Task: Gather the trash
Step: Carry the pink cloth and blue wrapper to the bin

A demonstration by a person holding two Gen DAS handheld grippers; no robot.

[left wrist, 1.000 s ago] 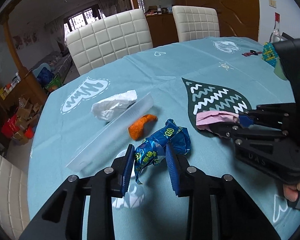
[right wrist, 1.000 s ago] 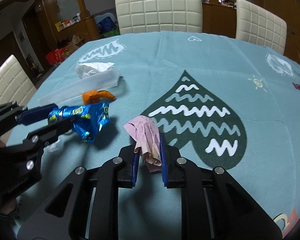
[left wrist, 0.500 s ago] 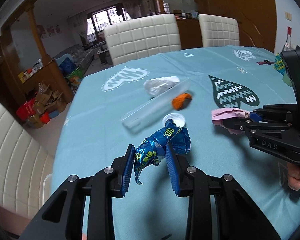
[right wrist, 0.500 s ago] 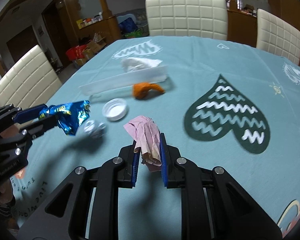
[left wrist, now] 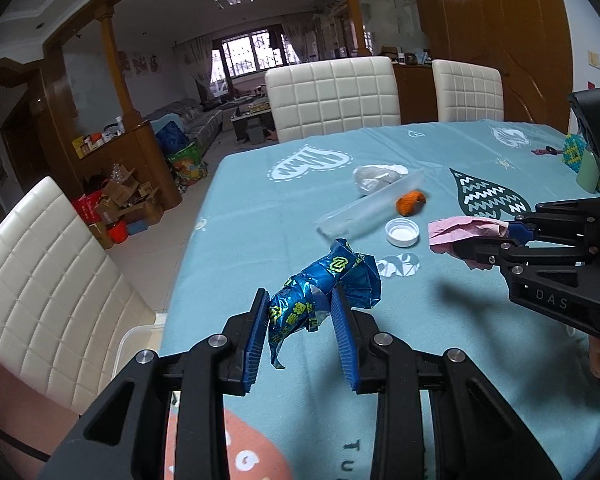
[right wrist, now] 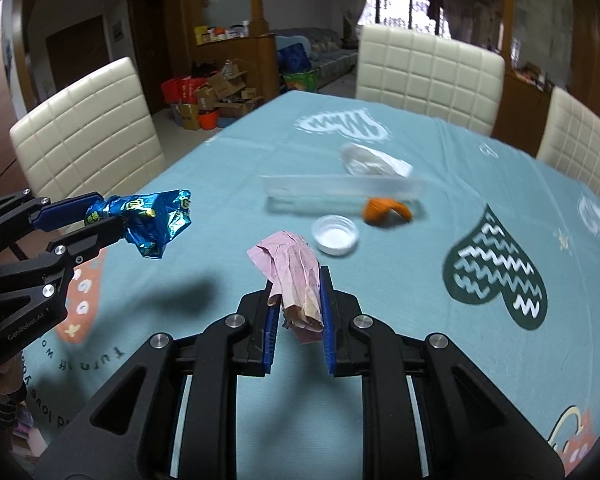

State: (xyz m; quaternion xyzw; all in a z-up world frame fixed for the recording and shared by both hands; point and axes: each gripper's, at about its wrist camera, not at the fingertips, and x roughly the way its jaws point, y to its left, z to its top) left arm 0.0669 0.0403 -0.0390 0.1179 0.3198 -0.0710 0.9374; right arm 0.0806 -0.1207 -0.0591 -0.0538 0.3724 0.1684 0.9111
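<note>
- Left gripper (left wrist: pixel 302 332): jaws part-closed and clamped on the crumpled blue foil wrapper (left wrist: pixel 326 292), held clear above the table (left wrist: pixel 260 200).
- Right gripper (right wrist: pixel 298 316): jaws fully closed on the folded pink paper (right wrist: pixel 290 264), also held off the cloth.
- Both grips are best kept firm while each piece is carried to the bin; a white container rim (left wrist: pixel 134 340) shows beside the table edge.
- Left on the table: bottle cap (right wrist: pixel 336 235), orange scrap (right wrist: pixel 384 210), clear plastic strip (right wrist: pixel 340 189).

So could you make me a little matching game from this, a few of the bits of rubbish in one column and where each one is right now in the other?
Things:
1. blue foil wrapper
2. pink crumpled paper
3. white bottle cap
4. orange scrap

Places:
A. on the tablecloth, open side up
B. pinched in the right gripper
C. on the tablecloth beside the clear plastic strip
D. pinched in the left gripper

Pairs: 1-D, 2-B, 3-A, 4-C
</note>
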